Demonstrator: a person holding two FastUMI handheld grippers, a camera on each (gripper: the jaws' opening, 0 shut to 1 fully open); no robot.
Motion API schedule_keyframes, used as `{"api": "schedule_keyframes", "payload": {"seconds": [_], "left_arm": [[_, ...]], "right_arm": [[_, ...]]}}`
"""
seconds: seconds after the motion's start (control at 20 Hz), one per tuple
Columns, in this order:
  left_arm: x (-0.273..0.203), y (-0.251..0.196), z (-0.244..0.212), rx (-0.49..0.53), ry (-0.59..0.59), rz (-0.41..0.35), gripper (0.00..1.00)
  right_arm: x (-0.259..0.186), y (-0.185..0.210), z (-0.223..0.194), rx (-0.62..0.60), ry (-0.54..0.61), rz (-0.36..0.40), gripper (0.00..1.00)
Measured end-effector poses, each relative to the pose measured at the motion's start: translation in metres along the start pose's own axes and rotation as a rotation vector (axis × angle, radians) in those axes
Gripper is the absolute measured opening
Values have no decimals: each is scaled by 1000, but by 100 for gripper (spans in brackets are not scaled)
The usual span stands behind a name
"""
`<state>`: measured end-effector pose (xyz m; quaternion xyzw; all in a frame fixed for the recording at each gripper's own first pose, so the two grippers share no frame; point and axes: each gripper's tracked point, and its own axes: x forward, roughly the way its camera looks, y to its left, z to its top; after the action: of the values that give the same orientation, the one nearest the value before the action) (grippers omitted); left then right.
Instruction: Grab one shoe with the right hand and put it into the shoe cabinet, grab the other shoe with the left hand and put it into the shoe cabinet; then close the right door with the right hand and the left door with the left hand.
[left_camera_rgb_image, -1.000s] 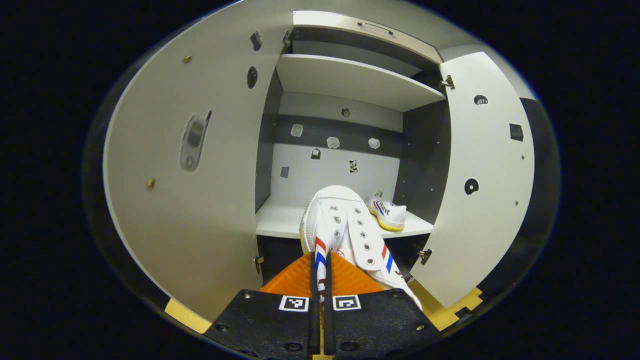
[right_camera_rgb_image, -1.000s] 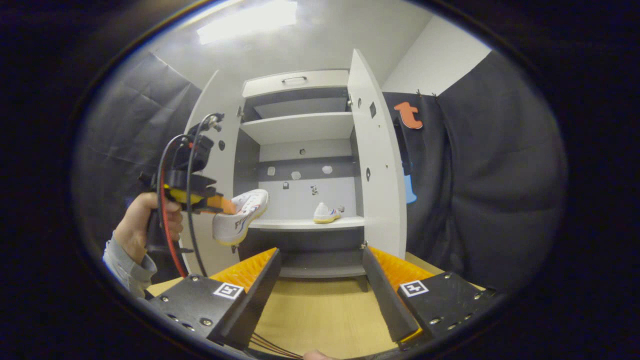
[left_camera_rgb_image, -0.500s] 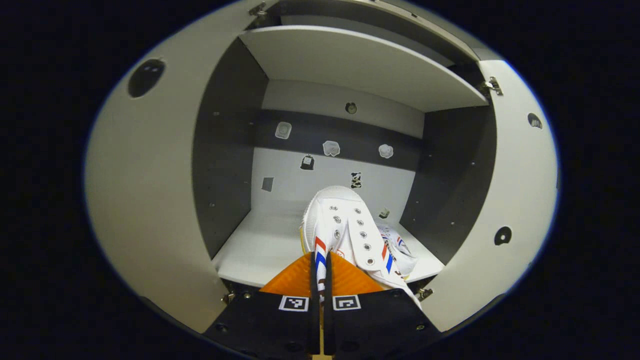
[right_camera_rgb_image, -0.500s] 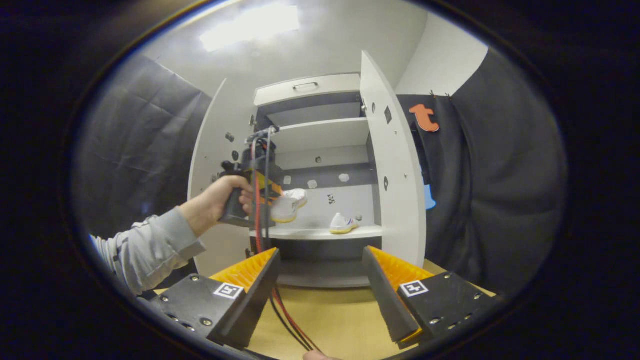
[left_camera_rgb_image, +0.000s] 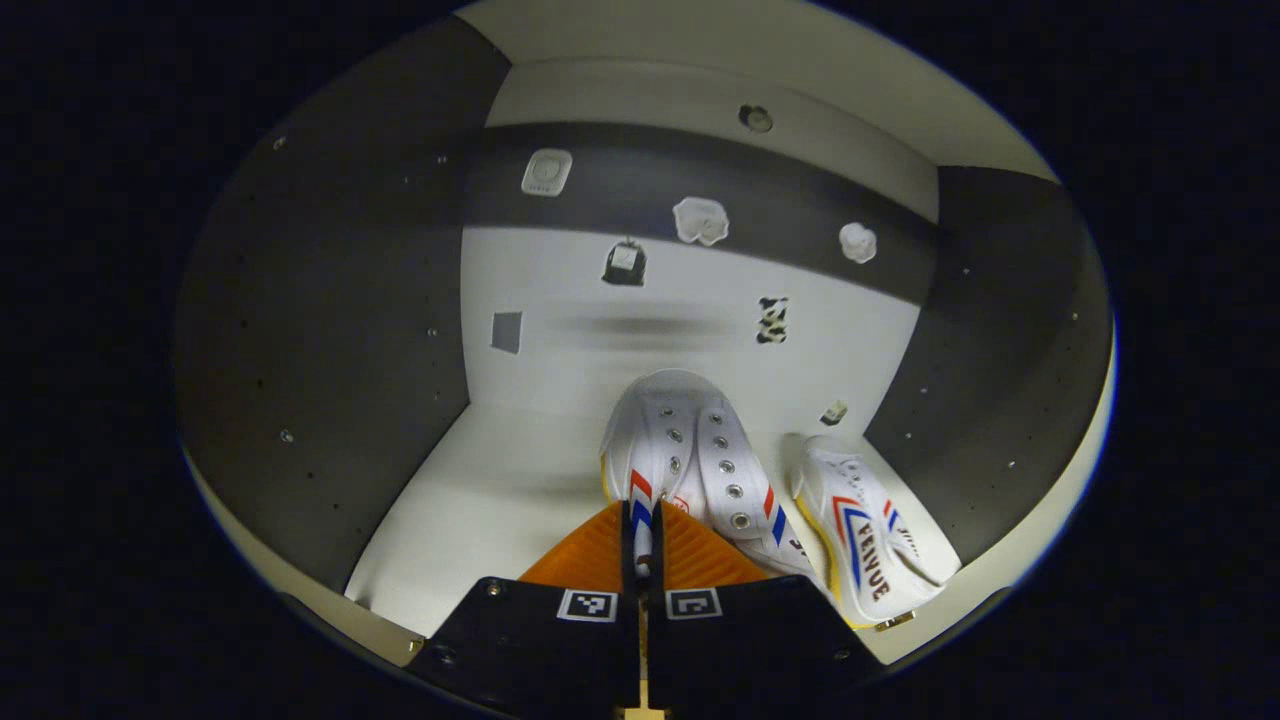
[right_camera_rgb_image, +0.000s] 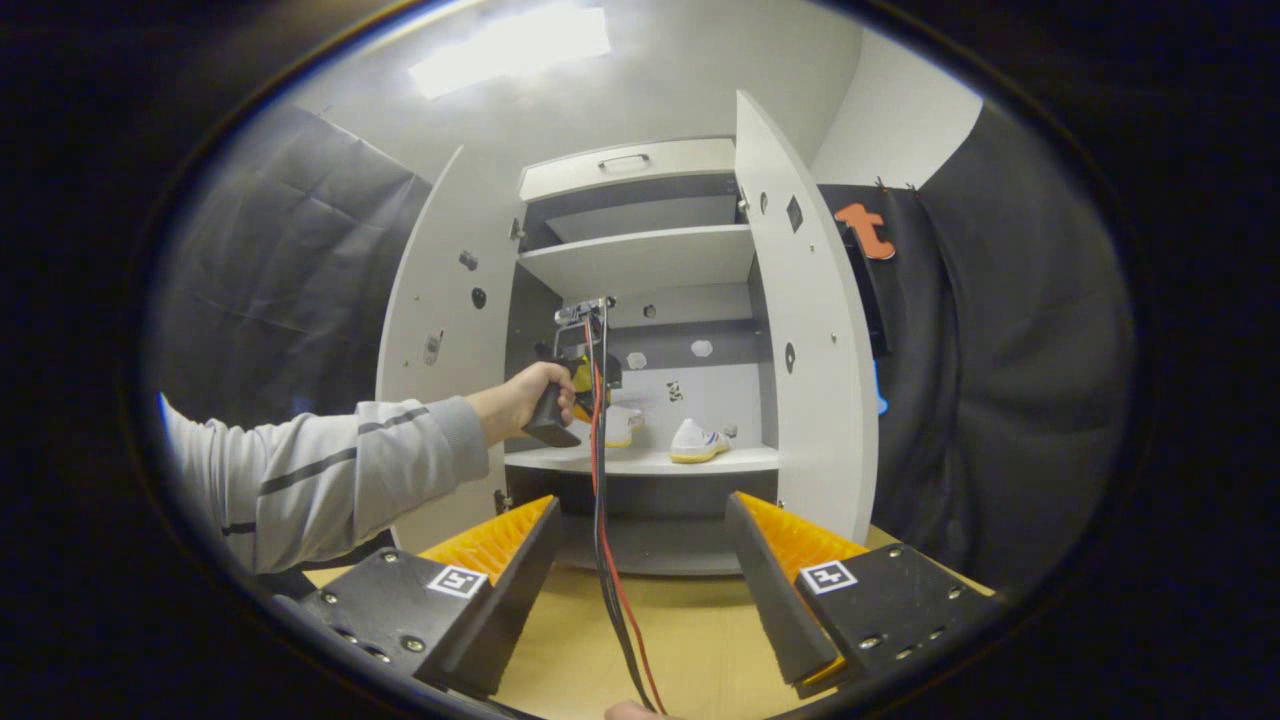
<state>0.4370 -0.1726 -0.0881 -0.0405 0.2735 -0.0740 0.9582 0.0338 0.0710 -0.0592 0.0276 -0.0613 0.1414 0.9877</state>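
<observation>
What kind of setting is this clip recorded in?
Most likely a staged recording booth, not a home: a pale shoe cabinet with both doors open stands on a wooden floor, with black cloth draped as walls.

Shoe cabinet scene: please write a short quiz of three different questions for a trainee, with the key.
1. True or false: the left gripper is shut on a white sneaker.
2. Multiple choice: where is the second sneaker? A) on the wooden floor B) on the cabinet shelf, to the right of the held one C) on the upper shelf
3. Fill in: the right gripper is ____ and holds nothing.

Key:
1. True: both fingers press on its collar, in the left gripper view.
2. B.
3. Open: it is outside the shoe cabinet, whose two doors are open.
</observation>
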Motion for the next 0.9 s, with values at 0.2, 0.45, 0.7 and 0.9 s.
{"api": "schedule_keyframes", "payload": {"seconds": [0.2, 0.45, 0.7, 0.9], "left_arm": [[23, 20, -15, -12, 63, 21, 4], [18, 12, -19, -20, 65, -5, 11], [-3, 22, -3, 60, -31, 59, 49], [-33, 32, -13, 82, -66, 117, 100]], "right_arm": [[2, -2, -8, 0, 26, -22, 96], [-6, -18, -6, 27, 32, -85, 96], [-27, -28, -2, 42, 22, -141, 98], [-47, -31, 6, 55, 2, -166, 96]]}}
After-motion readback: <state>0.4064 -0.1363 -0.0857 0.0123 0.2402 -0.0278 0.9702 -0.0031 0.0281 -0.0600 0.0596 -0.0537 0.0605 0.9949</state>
